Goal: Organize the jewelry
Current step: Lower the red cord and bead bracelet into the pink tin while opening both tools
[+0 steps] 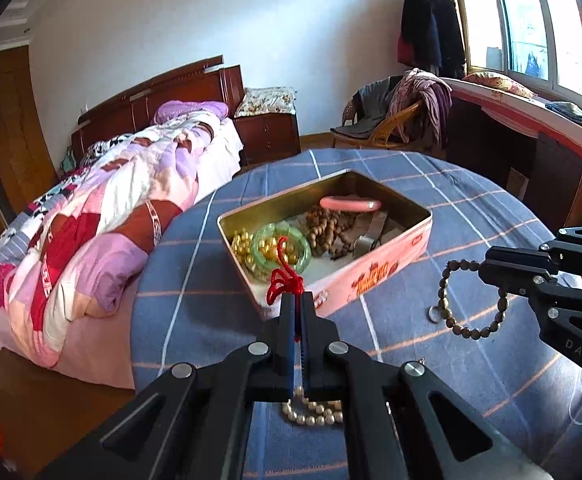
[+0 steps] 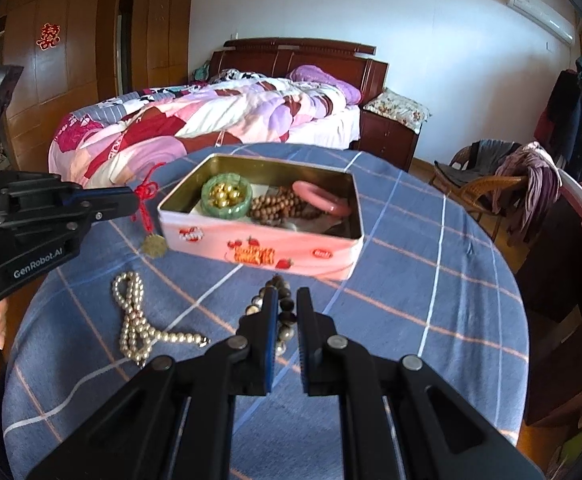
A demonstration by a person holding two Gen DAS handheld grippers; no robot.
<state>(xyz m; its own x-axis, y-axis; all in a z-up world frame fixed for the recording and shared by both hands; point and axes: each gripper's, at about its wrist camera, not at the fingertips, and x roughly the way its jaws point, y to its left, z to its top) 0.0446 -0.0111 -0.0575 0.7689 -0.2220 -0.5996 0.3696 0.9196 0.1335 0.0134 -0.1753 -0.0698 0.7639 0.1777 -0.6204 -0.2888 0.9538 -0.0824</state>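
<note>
1. A round table covered with a blue checked cloth (image 2: 411,280) carries an open rectangular pink tin box with strawberry prints on its side (image 2: 259,248); in the left wrist view the same box (image 1: 371,272) sits just past the left tongs.
2. Inside the box lie a translucent green bangle (image 2: 227,210) ringed around a cluster of gold beads (image 2: 225,196), a coil of brown wooden prayer beads (image 2: 279,206), and a pink bangle (image 2: 323,196) toward the far right corner.
3. The left gripper (image 1: 297,300) has its black jaws pinched narrow on a red knotted cord (image 1: 285,280). In the right wrist view that cord (image 2: 147,194) hangs from the left gripper (image 2: 131,204) just beside the box's left end, with a round brass-coloured pendant (image 2: 154,245) dangling at its bottom, close above the cloth.
4. The right gripper (image 2: 287,300) is closed on a bracelet of dark grey-brown round beads (image 2: 281,284). In the left wrist view the bracelet (image 1: 467,304) hangs as a loop from the right gripper (image 1: 487,270), to the right of the box and clear of it; a small silver disc sits at its lower left.
5. A long strand of cream pearl beads (image 2: 135,320) lies loose on the cloth, near the front left of the box and between the two tools; the left wrist view shows part of it (image 1: 311,412) under the left tongs.
6. A bed with a pink and purple patchwork quilt (image 2: 211,120) stands beyond the table.
</note>
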